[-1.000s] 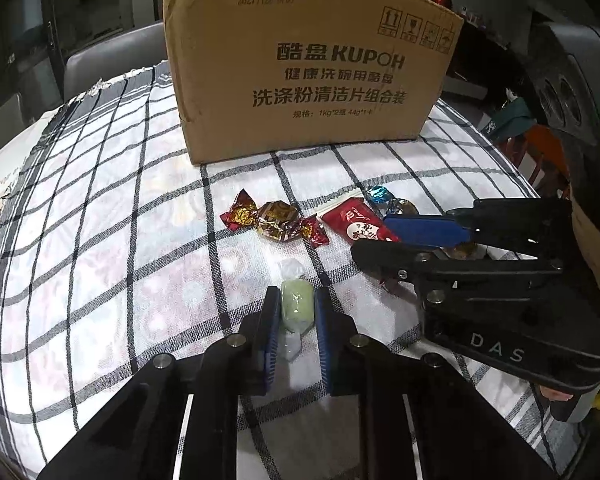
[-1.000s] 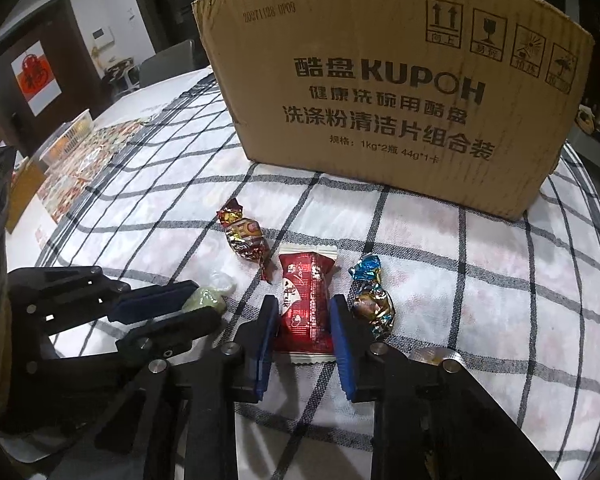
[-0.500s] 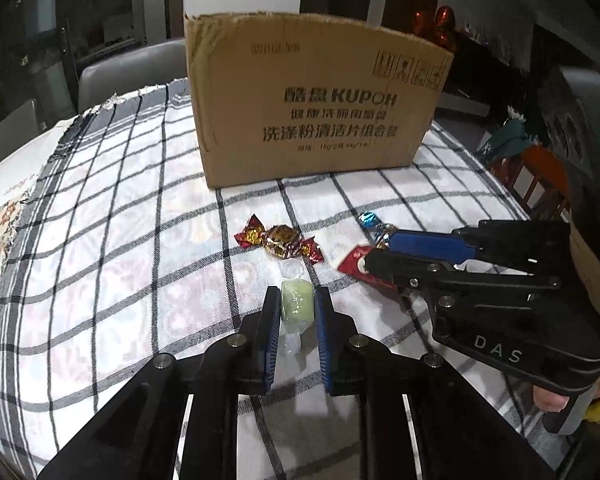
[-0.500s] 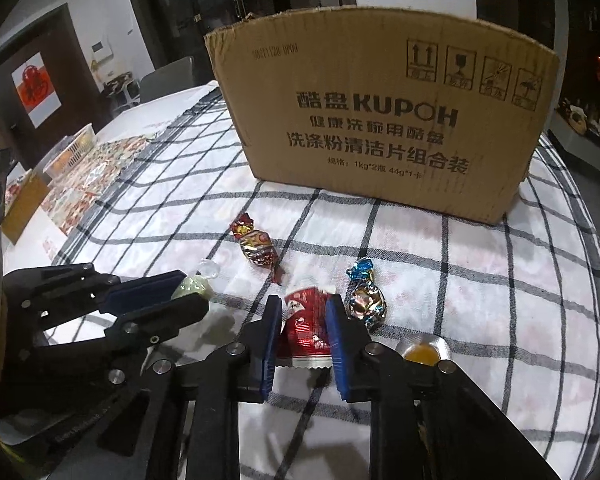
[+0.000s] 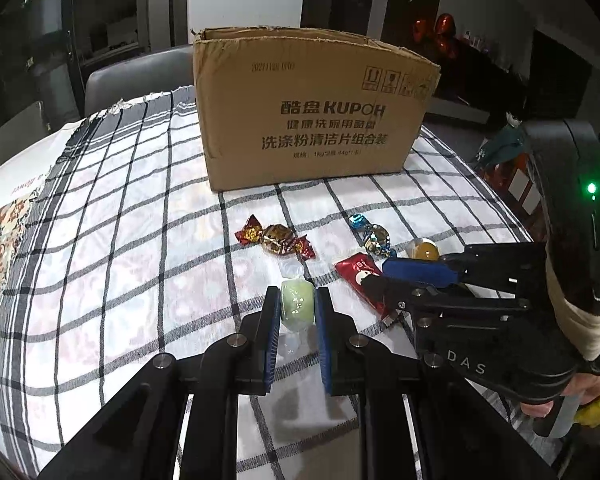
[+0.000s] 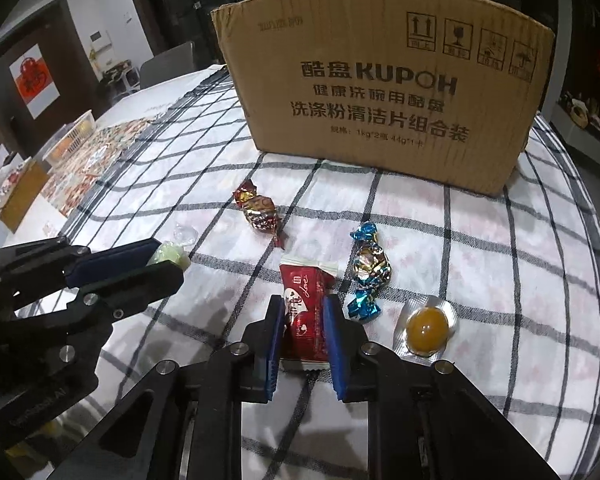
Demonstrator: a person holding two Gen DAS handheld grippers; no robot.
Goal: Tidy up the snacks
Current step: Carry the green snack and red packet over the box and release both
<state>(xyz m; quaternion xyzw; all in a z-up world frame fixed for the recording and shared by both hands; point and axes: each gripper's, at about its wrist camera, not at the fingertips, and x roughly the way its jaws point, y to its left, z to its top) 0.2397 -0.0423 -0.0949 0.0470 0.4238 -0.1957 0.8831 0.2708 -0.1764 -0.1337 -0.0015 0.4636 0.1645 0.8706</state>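
Observation:
My left gripper (image 5: 297, 306) is shut on a pale green wrapped candy (image 5: 297, 305) and holds it above the checked tablecloth (image 5: 120, 240). My right gripper (image 6: 303, 320) is shut on a red snack packet (image 6: 305, 308), lifted off the cloth. A red-gold candy (image 6: 258, 214), a blue-gold candy (image 6: 369, 268) and an orange blister-packed sweet (image 6: 427, 328) lie on the cloth. An open cardboard box (image 5: 312, 108) stands behind them. The green candy also shows in the right wrist view (image 6: 168, 256), and the red packet in the left wrist view (image 5: 360, 276).
Grey chairs (image 5: 136, 80) stand behind the table. A patterned mat (image 6: 96, 168) and a white basket (image 6: 70, 138) lie at the far left. Dark furniture with red ornaments (image 5: 440, 36) is at the back right.
Both grippers have risen and pulled back from the box with their snacks. The box's open top has come into view and the orange sweet is uncovered.

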